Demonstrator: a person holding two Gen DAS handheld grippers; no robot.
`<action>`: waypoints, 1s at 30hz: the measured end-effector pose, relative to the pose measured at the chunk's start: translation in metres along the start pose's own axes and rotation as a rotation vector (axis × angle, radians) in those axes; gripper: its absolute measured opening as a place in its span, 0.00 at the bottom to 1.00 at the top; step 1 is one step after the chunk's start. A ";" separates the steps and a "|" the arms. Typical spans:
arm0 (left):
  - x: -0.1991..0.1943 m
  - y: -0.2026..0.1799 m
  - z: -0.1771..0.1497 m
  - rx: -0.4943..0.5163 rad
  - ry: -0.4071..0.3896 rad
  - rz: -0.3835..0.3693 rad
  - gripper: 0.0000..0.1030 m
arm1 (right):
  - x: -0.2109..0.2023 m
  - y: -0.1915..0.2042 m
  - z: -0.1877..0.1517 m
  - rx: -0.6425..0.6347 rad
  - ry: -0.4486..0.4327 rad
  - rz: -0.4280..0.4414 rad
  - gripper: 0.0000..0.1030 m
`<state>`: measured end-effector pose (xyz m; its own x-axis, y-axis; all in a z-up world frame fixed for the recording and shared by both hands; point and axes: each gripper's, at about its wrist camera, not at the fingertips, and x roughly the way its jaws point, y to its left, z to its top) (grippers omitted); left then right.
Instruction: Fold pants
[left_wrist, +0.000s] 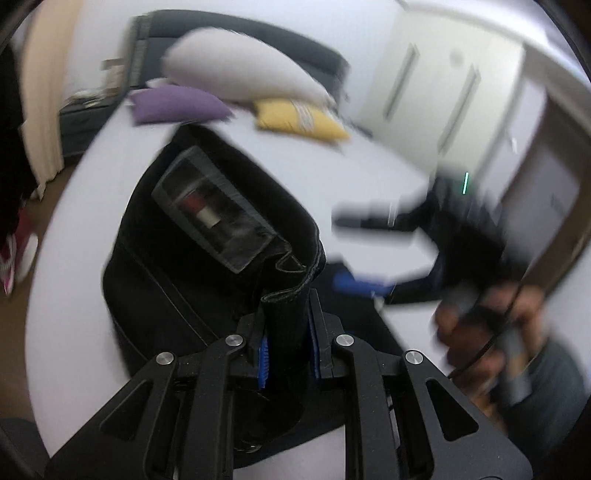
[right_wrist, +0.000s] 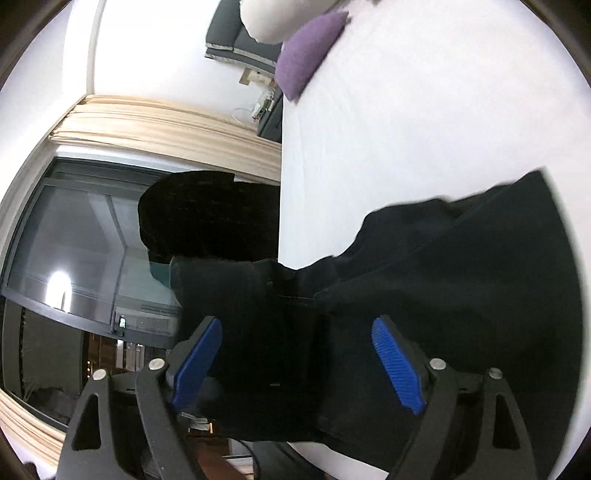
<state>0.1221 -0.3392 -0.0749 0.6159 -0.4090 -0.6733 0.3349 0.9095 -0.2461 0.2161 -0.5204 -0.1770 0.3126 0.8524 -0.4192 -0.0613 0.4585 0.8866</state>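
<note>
Pants (left_wrist: 207, 236): black, bunched on my white bed (left_wrist: 74, 258), one end hanging over the bed's edge; no neat fold yet, most work left.
Left gripper (left_wrist: 287, 343): clenched on a thick hem of the pants.
Right gripper (right_wrist: 295, 354): jaws spread, fabric lying between them, gripping nothing.
Label (left_wrist: 214, 206): facing up.

A wide bed (left_wrist: 92, 177) with a pale lilac-white sheet fills the room's middle, a dark padded headboard (left_wrist: 229, 29) at its far end. Against the headboard lie a white pillow (left_wrist: 236, 70), a purple cushion (left_wrist: 177, 105) and a yellow cushion (left_wrist: 299, 120). Left of the bed stand a dark nightstand (left_wrist: 79, 122), cream curtains (right_wrist: 159, 129) and a large dark window (right_wrist: 74, 240); right of it, white wardrobe doors (left_wrist: 436, 88).
</note>
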 end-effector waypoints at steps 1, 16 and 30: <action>0.010 -0.009 -0.007 0.021 0.027 -0.001 0.14 | -0.007 -0.005 -0.001 0.004 0.001 -0.008 0.90; 0.054 -0.067 -0.043 0.216 0.121 0.026 0.14 | 0.022 -0.027 -0.038 -0.056 0.197 -0.213 0.47; 0.067 -0.109 -0.029 0.293 0.106 -0.028 0.14 | -0.031 -0.015 -0.019 -0.220 0.108 -0.360 0.21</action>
<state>0.1059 -0.4631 -0.1136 0.5309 -0.4093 -0.7420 0.5512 0.8319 -0.0645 0.1898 -0.5486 -0.1813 0.2510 0.6447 -0.7221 -0.1712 0.7638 0.6224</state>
